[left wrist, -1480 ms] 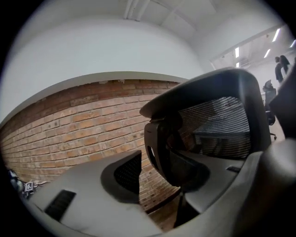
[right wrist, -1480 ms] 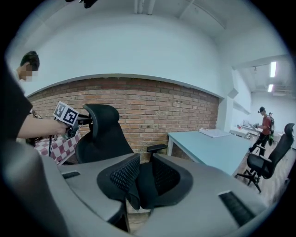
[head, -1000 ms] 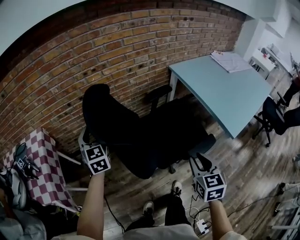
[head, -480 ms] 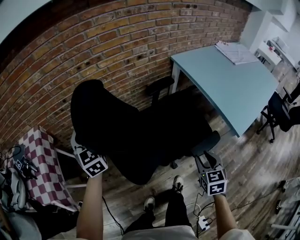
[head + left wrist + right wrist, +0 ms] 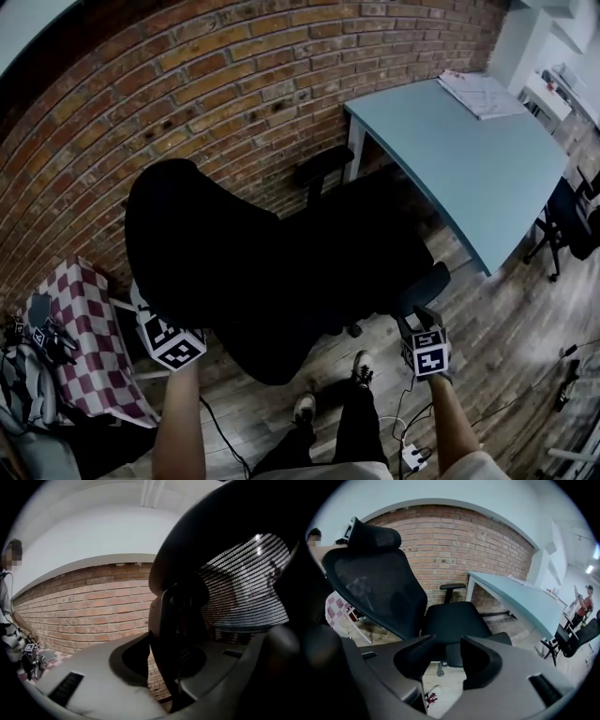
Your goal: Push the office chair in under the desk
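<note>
The office chair (image 5: pixel 281 262) hides most of its own wheeled base.

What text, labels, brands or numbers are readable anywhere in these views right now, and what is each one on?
No text can be read in any view.
Papers on the desk: the print is too small and blurred to read.
Marker cubes: black-and-white square patterns only, no letters or digits.
Office chair: no brand or label visible.

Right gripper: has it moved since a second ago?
Yes. The right gripper moved forward, away from the power strip; its jaws have just been opening, nothing between them.
</note>
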Demonstrator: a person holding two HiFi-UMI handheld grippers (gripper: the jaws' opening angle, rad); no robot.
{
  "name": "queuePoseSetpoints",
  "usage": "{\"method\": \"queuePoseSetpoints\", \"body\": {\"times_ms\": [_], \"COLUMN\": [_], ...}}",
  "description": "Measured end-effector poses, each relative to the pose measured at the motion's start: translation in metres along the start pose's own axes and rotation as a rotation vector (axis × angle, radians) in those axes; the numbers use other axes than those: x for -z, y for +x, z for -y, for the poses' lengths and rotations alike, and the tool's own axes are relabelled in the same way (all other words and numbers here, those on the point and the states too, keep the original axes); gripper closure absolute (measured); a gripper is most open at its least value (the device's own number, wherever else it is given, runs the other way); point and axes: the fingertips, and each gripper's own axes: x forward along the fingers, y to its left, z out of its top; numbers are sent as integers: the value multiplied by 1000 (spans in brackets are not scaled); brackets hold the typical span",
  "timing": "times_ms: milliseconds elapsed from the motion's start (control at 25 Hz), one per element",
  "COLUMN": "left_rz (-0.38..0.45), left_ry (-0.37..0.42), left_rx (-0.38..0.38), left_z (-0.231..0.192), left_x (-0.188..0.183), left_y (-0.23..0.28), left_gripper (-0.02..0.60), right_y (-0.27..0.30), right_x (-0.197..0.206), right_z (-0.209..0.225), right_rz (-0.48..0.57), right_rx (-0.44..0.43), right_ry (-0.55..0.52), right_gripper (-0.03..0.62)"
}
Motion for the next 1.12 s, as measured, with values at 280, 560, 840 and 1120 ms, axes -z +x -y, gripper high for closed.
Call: {"method": "queuePoseSetpoints", "body": {"times_ms": [280,560,840,1120], "left_rz": [8,2,-3,-19], "left_ry": [-6,-7,8,5], "left_rx": [-19,-4,-8,11], "left_z": [-2,1,6,26], "left_x": [-1,-2,-4,-5], "left_y": [0,0,-1,4], "left_gripper": [492,492,491,476], "right_y": [70,97,93,98], "right_x": [46,74,74,74], "right_z": [19,28,32,57], "right_rz": [-135,-244,-255,-224], "right_rx": [-13,1,1,49], "right_ry": [-32,17,76,131], "right_gripper": [345,330,322,324]}}
